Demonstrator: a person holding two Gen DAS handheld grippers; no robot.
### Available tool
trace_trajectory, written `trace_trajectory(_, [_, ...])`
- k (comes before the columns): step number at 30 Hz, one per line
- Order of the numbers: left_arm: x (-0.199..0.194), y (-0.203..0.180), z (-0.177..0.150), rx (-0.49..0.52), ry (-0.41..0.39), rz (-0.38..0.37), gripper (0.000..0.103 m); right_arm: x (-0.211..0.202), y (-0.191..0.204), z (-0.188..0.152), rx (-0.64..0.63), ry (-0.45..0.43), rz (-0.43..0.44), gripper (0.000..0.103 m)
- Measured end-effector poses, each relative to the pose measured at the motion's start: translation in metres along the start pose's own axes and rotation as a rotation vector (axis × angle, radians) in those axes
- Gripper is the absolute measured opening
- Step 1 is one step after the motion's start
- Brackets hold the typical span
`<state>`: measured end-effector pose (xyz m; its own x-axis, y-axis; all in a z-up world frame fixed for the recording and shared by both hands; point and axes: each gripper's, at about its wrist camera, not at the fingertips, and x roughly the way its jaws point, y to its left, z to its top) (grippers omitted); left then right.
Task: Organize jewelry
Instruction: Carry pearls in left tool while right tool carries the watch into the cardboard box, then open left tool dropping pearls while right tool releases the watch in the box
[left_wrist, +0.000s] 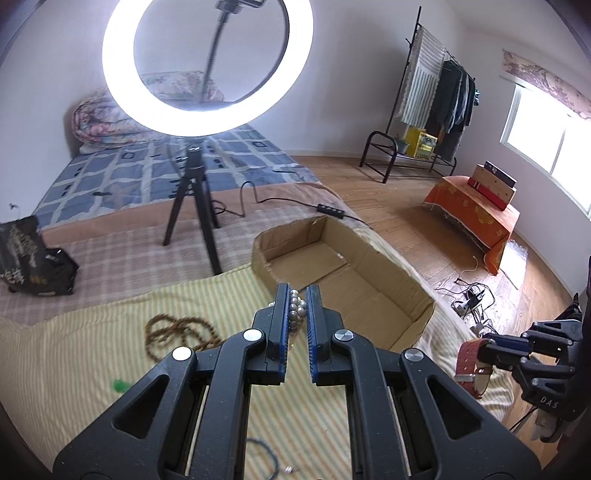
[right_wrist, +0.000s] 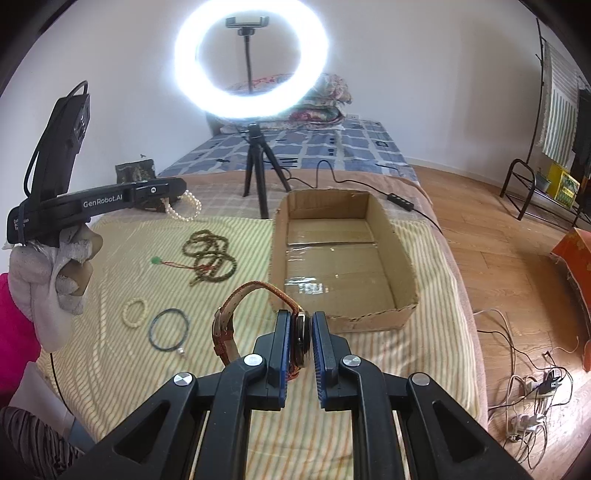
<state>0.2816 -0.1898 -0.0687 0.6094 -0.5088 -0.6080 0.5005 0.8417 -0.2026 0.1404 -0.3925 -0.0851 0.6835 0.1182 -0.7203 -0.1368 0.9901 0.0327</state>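
I count one box (right_wrist: 343, 258), one watch (right_wrist: 236, 317) and one pearl string (right_wrist: 186, 208) in my two grippers (left_wrist: 297, 310) (right_wrist: 300, 332), one brown bead strand (right_wrist: 210, 256), two bracelets (right_wrist: 135, 312) (right_wrist: 168, 328), one green pendant (right_wrist: 156, 260), one ring light (right_wrist: 251, 59).

bed (right_wrist: 436, 258), striped cloth (right_wrist: 110, 369) w/ box (right_wrist: 402, 266), beads (right_wrist: 210, 258), bracelets (right_wrist: 135, 312)

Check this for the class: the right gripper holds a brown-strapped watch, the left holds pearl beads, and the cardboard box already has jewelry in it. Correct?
Not quite. The right wrist view shows the cardboard box empty. The right gripper does hold the watch, and the left gripper the pearl beads.
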Motion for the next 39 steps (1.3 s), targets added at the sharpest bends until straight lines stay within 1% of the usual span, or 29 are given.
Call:
trace_trajectory(7, [0.042,-0.023,0.025,0.031,0.019,-0.023,0.006,0.014,-0.024,0.014,0.011,0.003,-0.032,0.010])
trace_trajectory(14, [0.079,-0.036,0.038,0.074,0.033,-0.021,0.006,0.036,-0.042,0.025,0.028,0.008,-0.044,0.010])
trace_trajectory(18, [0.100,-0.042,0.038,0.095,0.056,-0.009,0.006,0.051,-0.048,0.034,0.034,0.017,-0.052,0.010])
trace_trajectory(23, [0.119,-0.044,0.036,0.090,0.086,-0.006,0.006,0.071,-0.058,0.039,0.050,0.038,-0.059,0.010])
trace_trajectory(26, [0.127,-0.046,0.033,0.096,0.100,0.005,0.006,0.083,-0.062,0.039,0.056,0.055,-0.064,0.010])
trace_trajectory(33, [0.135,-0.047,0.030,0.102,0.111,0.013,0.006,0.096,-0.069,0.035,0.067,0.075,-0.069,0.010])
trace_trajectory(36, [0.137,-0.047,0.030,0.110,0.110,0.019,0.006,0.096,-0.069,0.034,0.068,0.071,-0.070,0.012])
trace_trajectory(38, [0.138,-0.048,0.030,0.123,0.108,0.026,0.006,0.095,-0.067,0.035,0.068,0.062,-0.072,0.022])
trace_trajectory(39, [0.138,-0.049,0.029,0.127,0.108,0.031,0.006,0.093,-0.067,0.036,0.068,0.058,-0.070,0.023])
